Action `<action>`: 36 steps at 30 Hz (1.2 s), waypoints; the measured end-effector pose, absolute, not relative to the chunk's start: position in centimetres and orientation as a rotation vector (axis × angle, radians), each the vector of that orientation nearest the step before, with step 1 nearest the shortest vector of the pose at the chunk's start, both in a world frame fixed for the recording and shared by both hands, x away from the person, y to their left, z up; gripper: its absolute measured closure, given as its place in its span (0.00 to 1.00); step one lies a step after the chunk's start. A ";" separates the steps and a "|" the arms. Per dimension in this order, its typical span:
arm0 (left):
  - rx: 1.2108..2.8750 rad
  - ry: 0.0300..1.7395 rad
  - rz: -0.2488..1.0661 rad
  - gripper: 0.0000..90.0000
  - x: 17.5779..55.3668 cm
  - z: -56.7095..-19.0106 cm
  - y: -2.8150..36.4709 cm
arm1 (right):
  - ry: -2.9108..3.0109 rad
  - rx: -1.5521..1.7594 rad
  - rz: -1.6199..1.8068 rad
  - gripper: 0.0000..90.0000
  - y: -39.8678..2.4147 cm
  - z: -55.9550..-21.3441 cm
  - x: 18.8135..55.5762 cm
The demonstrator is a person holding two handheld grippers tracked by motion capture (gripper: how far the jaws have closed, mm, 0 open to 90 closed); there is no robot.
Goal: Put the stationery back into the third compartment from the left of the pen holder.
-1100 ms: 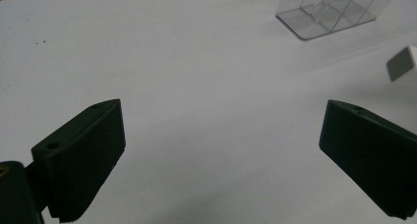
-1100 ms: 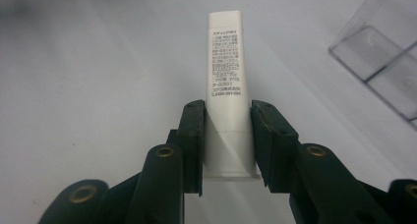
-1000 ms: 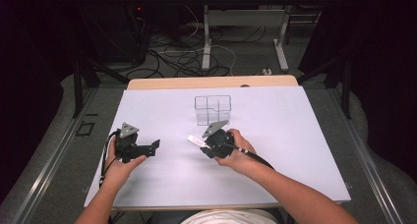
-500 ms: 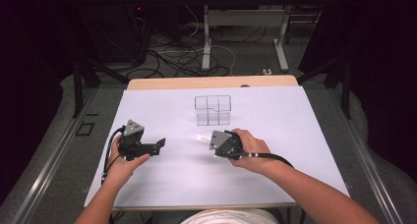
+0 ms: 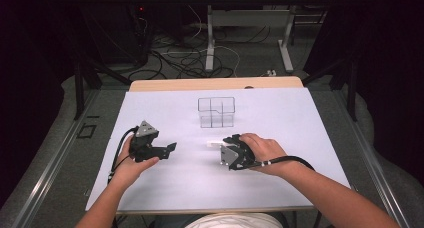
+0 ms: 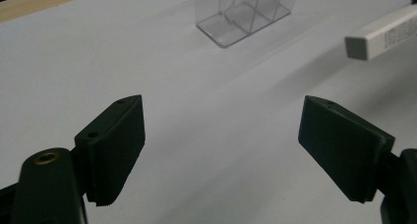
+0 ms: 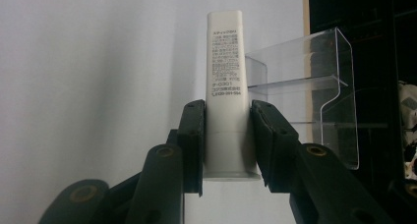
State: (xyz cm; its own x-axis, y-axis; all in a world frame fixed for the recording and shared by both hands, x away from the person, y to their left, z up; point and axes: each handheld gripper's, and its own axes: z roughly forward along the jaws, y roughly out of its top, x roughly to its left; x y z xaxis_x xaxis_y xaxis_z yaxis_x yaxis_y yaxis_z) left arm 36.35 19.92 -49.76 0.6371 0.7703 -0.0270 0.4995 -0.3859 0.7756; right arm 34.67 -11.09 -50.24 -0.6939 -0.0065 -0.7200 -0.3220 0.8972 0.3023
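Over the last second the right tool (image 5: 223, 149) has swung its white tube (image 5: 214, 144) round from pointing up-left to pointing toward 9 o'clock, low over the tabletop (image 5: 300, 133), jaws clenched on its cap end. The clear organizer (image 5: 216, 112) sits at 12 o'clock, probably its destination. The left tool (image 5: 169, 148) rests released, idle.

The clear organizer (image 5: 216, 112) stands at upper centre of the table (image 5: 300, 118); the tube (image 5: 214, 144) lies below it; left gripper (image 5: 170, 148) at left.
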 end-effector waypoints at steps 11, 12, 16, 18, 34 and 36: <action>2.225 0.784 0.321 0.29 37.0 -49.3 17.0 | 2.215 -0.429 0.445 0.75 -11.2 -50.4 33.5; 2.236 0.772 0.313 0.29 37.0 -49.2 16.7 | 2.201 -0.475 0.430 0.75 -11.2 -50.4 33.3; 2.267 0.718 0.252 0.34 37.2 -49.0 15.9 | 2.182 -0.528 0.418 0.75 -11.0 -50.3 32.7; 2.252 0.717 0.217 0.34 37.1 -48.9 15.6 | 2.175 -0.545 0.414 0.75 -11.0 -50.3 32.6; 2.337 0.518 0.112 0.45 37.5 -47.6 13.3 | 2.143 -0.675 0.365 0.75 -10.1 -50.2 31.4; 2.368 0.487 0.096 0.46 37.6 -47.5 12.9 | 2.125 -0.696 0.366 0.75 -10.0 -50.2 31.4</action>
